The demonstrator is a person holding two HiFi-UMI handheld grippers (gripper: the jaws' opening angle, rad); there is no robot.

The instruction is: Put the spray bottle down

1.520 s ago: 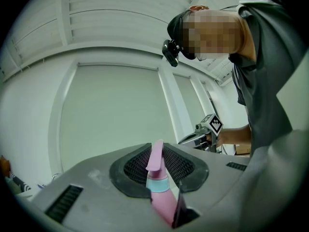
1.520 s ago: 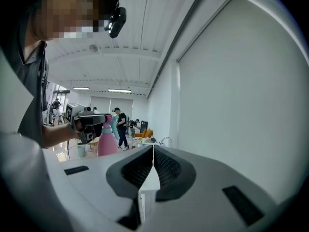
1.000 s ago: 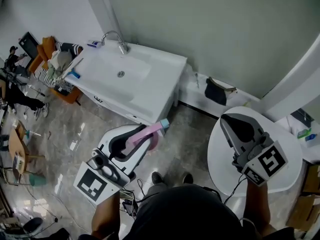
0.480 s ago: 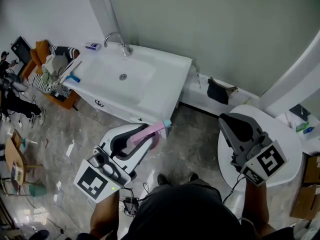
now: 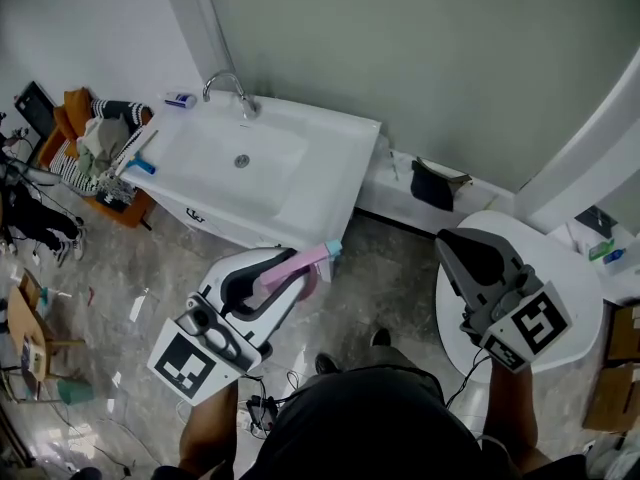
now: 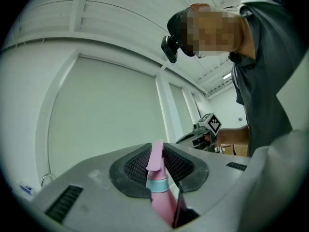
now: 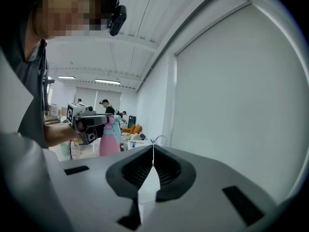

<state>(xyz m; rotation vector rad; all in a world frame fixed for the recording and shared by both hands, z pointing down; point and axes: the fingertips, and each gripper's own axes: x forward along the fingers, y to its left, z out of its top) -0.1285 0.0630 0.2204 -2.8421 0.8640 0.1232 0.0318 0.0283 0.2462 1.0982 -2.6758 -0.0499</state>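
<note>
A pink spray bottle [image 5: 309, 279] with a teal collar sits between the jaws of my left gripper [image 5: 292, 265], which is shut on it and holds it over the marble floor in front of the sink. In the left gripper view the bottle's pink nozzle [image 6: 155, 157] sticks up between the black pads. My right gripper [image 5: 455, 243] is shut with nothing in it, over the left part of a round white table [image 5: 575, 268]. In the right gripper view its jaws [image 7: 153, 151] meet at the tips, and the bottle [image 7: 110, 140] shows at the left.
A white sink counter [image 5: 320, 183] with a faucet [image 5: 226, 80] stands against the grey wall ahead. A cluttered orange chair [image 5: 95, 143] is at its left, a dark bag [image 5: 432, 183] on the ledge at its right. Cables lie on the floor by my feet.
The person has stepped a little, so the sink and round table have shifted slightly under both grippers. The left gripper's hold on the bottle and the shut right jaws are unchanged.
</note>
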